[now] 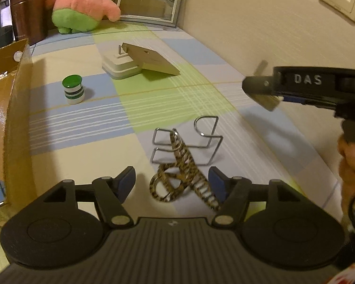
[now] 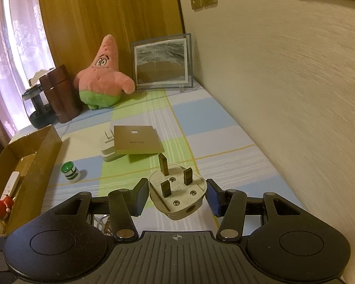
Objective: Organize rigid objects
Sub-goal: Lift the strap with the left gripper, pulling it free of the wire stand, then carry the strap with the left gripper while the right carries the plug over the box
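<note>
Leopard-print scissors lean handles-down against a chrome wire stand on the checked cloth. My left gripper stands open around the scissors' handles; the left pad is clearly apart from them and the right pad is close beside them. In the right wrist view, my right gripper is shut on a white three-pin plug, prongs pointing up and away, held above the cloth. The right gripper also shows at the upper right of the left wrist view, with a hand on its handle.
An open cardboard box holding small items stands at the left. A green-capped little jar, and a white charger with a beige plate leaning on it, sit mid-cloth. Plush star, picture frame and brown canister line the back; a wall runs along the right.
</note>
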The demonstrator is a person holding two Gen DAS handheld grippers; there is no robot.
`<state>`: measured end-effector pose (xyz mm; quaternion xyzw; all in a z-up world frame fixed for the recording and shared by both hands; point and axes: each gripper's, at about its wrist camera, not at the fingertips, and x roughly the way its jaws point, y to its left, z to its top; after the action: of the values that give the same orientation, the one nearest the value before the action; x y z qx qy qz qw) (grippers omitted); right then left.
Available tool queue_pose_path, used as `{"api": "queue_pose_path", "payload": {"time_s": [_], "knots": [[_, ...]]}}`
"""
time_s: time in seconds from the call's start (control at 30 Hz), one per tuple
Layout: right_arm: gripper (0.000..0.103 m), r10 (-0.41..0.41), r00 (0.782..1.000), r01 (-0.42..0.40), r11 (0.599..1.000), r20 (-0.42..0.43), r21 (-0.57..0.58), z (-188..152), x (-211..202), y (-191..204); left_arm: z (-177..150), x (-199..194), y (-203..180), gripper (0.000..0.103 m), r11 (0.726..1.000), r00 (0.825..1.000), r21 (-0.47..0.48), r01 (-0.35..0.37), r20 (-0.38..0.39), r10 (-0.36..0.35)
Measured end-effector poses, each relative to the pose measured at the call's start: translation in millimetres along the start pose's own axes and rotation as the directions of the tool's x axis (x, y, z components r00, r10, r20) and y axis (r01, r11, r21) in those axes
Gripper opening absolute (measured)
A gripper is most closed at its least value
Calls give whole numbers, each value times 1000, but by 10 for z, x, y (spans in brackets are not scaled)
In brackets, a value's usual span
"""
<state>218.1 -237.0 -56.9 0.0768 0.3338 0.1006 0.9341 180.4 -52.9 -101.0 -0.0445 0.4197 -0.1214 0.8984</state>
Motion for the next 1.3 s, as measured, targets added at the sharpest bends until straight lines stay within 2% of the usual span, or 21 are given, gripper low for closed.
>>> {"api": "queue_pose_path", "payload": {"time_s": [0.17,0.27,0.4,0.67,0.87,1.0,1.3], "knots": [[48,2,1000,-2,1000,-11,-3,-44,-43,1,-4,64,-123,63,996,999,77,-47,4,47],[48,6,1000,-6,1000,-19,-4,-80,-87,9,-40,11,-80,62,994,998,87,-69,5,69],[48,18,999,-19,1000,-30,-7,-139,-144,43,-60,-4,-23,50,992,998,110,-62,4,62],[48,17,999,-17,1000,-42,-6,-176,-154,69,-20,78,-90,37,976,999,214,-51,-3,53],[48,19,999,-20,1000,-44,-13,-177,-142,91,-57,-40,-76,33,973,998,226,-40,-34,49],[48,25,999,-26,1000,-46,-17,-219,-186,124,-148,-182,9,33,981,998,190,-35,-43,44],[48,37,998,-39,999,-44,-29,-375,-382,248,-323,-532,141,33,985,996,152,-83,-7,85]]}}
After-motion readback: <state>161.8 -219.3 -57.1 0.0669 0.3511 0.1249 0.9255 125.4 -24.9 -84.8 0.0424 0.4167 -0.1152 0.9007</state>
